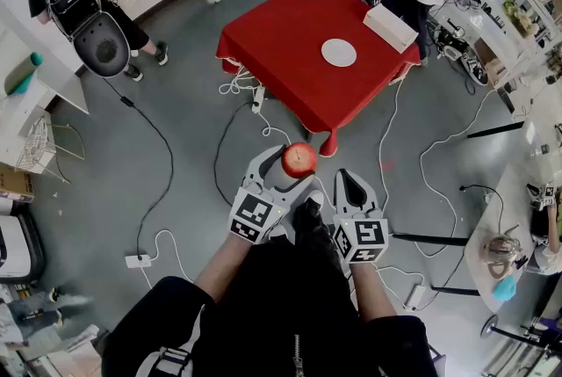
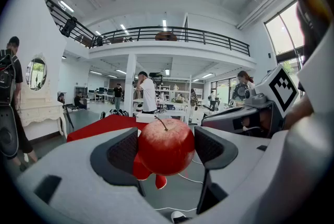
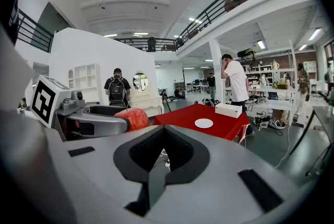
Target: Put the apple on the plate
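Apple (image 2: 166,147) held in the air above the floor (image 1: 176,147), well short of the red-clothed desk (image 1: 290,50); left gripper (image 1: 283,171) pinches it between its fingers; right gripper (image 1: 353,184) alongside, fingers pressed together; white plate (image 1: 339,52) lies mid-desk.

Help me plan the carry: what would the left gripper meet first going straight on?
Likely the near corner of the red tablecloth, ahead of the apple that the left gripper holds; depth is unclear.
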### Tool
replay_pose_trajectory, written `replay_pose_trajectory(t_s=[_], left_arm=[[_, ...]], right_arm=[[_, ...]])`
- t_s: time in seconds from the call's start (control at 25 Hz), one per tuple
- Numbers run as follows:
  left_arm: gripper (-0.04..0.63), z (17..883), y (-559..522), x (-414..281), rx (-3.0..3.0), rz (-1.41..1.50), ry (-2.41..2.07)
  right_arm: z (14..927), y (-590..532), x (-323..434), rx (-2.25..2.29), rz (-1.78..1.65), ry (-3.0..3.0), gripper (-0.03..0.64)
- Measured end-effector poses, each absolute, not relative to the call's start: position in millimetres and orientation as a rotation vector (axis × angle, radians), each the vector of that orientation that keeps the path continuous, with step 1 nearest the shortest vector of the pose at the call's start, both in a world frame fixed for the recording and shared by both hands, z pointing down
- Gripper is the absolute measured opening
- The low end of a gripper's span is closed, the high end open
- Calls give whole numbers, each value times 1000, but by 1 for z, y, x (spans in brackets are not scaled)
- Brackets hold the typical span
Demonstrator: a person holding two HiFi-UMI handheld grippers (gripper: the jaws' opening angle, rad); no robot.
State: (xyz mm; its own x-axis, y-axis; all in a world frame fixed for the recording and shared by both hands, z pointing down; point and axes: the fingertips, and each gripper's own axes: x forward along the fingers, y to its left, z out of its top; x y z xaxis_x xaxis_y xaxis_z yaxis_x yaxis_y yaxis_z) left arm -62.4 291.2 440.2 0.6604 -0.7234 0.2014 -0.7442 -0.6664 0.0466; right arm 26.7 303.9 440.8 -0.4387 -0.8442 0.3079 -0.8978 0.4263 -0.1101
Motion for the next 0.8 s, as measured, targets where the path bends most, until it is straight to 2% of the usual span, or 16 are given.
replay_pose_trajectory(t_s=[0.8], left_arm=[[333, 457, 255, -65, 2697, 291, -1196]], right_arm=[[452, 273, 33, 1533, 485, -2469, 11]])
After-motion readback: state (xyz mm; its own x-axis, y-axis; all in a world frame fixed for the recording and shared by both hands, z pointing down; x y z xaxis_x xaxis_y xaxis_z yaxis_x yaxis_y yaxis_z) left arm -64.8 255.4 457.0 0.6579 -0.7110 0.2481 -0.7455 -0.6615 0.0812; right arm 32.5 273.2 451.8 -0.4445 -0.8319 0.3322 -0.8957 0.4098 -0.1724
